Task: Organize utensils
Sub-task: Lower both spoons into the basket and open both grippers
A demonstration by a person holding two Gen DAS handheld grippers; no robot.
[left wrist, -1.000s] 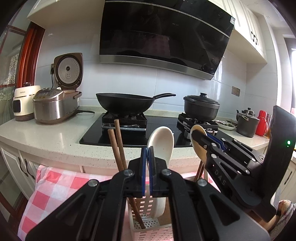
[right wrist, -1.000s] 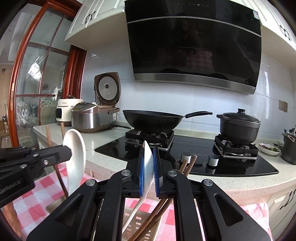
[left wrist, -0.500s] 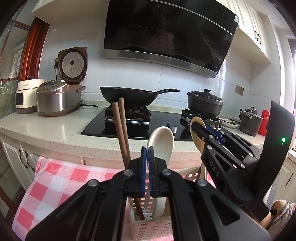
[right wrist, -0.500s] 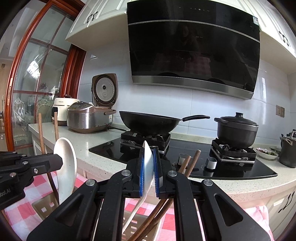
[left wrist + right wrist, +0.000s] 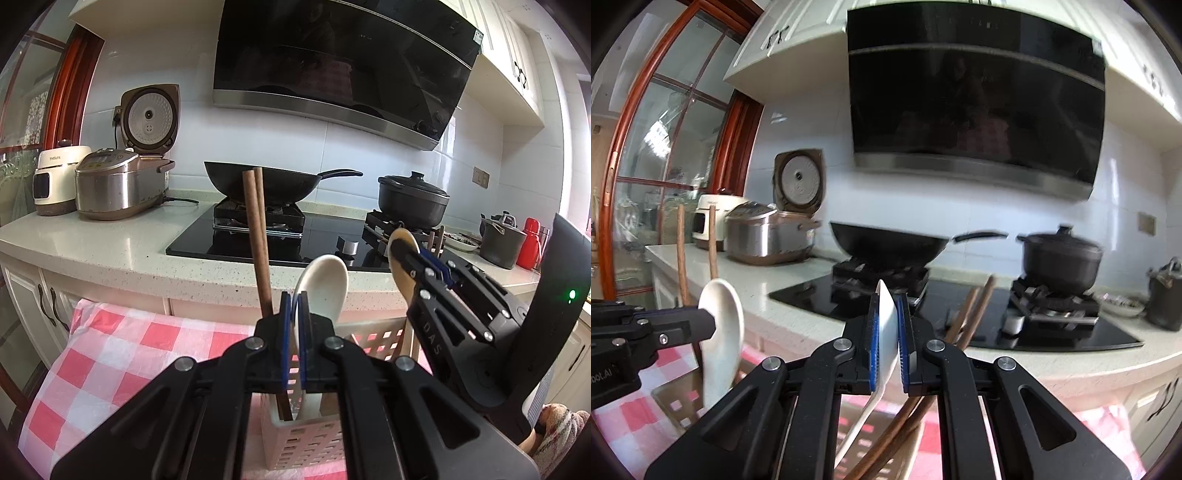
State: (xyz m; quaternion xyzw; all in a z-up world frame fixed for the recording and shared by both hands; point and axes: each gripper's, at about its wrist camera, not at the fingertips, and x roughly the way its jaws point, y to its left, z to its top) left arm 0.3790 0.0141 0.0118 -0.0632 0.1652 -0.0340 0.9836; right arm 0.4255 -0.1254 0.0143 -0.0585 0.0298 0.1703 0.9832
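A: Item one, left gripper (image 5: 294, 330)?
B: Level, aimed at the stove. Blue pads nearly together, pinching the near white spoon (image 5: 325, 288) on its edge; bowl up, at 12 o'clock above the pads. The spoon's lower end stands in the slotted utensil basket (image 5: 303, 443) at 6 o'clock.

A: Item two, right gripper (image 5: 886, 349)?
B: Also level, facing the cooktop. Pads clamped on the second white spoon (image 5: 886, 325), seen edge-on; its handle slants down toward 7 o'clock. In the left wrist view this gripper enters from 3 o'clock, angled up toward 10 o'clock, gripping that spoon's bowl.

A: Item three, chopsticks?
B: One brown pair (image 5: 256, 236) stands nearly upright in the basket, just at 11 o'clock of the left pads, touching each other along their length. A second pair (image 5: 971, 314) leans toward 1 o'clock beside the right gripper's spoon; lower ends hidden behind the gripper.

A: Item four, support?
B: Basket rests on a red-and-white checked cloth (image 5: 122, 354).

A: Item five, background?
B: Black wok (image 5: 264, 182) at 12 o'clock, lidded black pot (image 5: 412, 201) at 2 o'clock, open rice cooker (image 5: 118, 184) at 10 o'clock, all on the pale counter (image 5: 96, 247). The right wrist view is motion-blurred.
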